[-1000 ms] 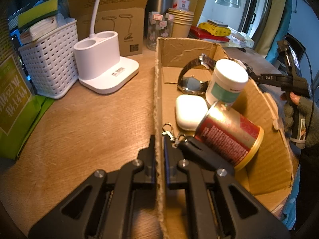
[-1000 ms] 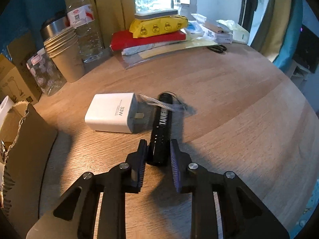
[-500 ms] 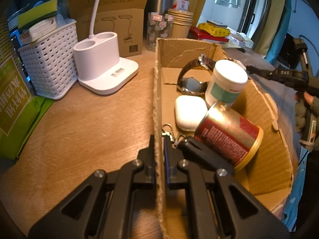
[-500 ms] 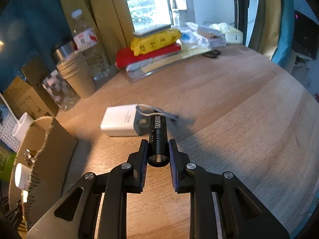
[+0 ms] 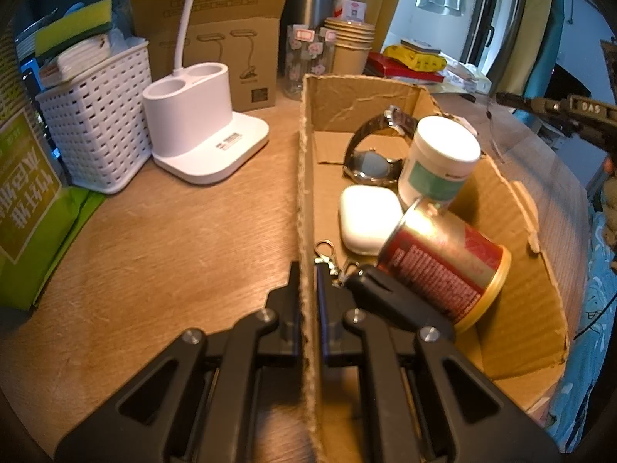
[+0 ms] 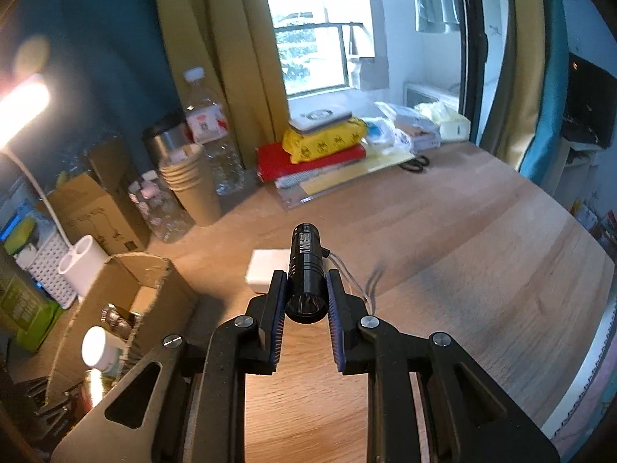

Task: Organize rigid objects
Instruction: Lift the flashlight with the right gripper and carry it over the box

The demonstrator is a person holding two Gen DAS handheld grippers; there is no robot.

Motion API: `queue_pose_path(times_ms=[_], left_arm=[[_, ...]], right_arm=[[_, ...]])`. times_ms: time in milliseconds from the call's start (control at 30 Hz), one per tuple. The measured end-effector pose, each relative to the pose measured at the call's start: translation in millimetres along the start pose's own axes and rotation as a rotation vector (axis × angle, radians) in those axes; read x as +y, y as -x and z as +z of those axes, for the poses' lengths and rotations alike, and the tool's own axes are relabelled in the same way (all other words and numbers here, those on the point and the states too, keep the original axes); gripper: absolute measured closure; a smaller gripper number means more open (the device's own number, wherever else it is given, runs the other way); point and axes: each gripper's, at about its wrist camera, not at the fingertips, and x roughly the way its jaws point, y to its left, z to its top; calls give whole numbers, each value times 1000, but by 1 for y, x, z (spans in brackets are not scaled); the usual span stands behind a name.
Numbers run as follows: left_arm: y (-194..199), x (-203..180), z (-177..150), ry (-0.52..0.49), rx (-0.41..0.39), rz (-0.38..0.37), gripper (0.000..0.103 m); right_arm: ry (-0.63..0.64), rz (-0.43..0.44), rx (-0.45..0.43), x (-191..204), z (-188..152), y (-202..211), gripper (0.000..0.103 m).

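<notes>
Wooden table (image 6: 462,270), right claw (image 6: 306,293) gripping black flashlight (image 6: 304,270), "DAS" tag (image 5: 590,107)

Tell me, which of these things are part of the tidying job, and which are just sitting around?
Part of the job:
- flashlight gripped by the right gripper
- cardboard box whose wall the left gripper pinches
- watch, white jar, red can inside
- white charger on the table

Just lying about:
- lamp base
- paper cups
- water bottle
</notes>
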Motion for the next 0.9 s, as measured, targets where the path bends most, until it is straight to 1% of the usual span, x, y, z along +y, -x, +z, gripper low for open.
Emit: queue_pose_path(times_ms=[333, 467, 733, 900], left_arm=[[1, -1, -1, -2, -3, -7, 96], [1, -1, -1, 0, -3, -13, 96], [0, -1, -1, 4, -2, -27, 96], [1, -1, -2, 2, -4, -33, 96]], right_arm=[[90, 69, -42, 51, 10, 23, 81], [113, 126, -41, 74, 14, 23, 81], [185, 192, -41, 124, 19, 21, 81], [218, 226, -44, 146, 22, 23, 81]])
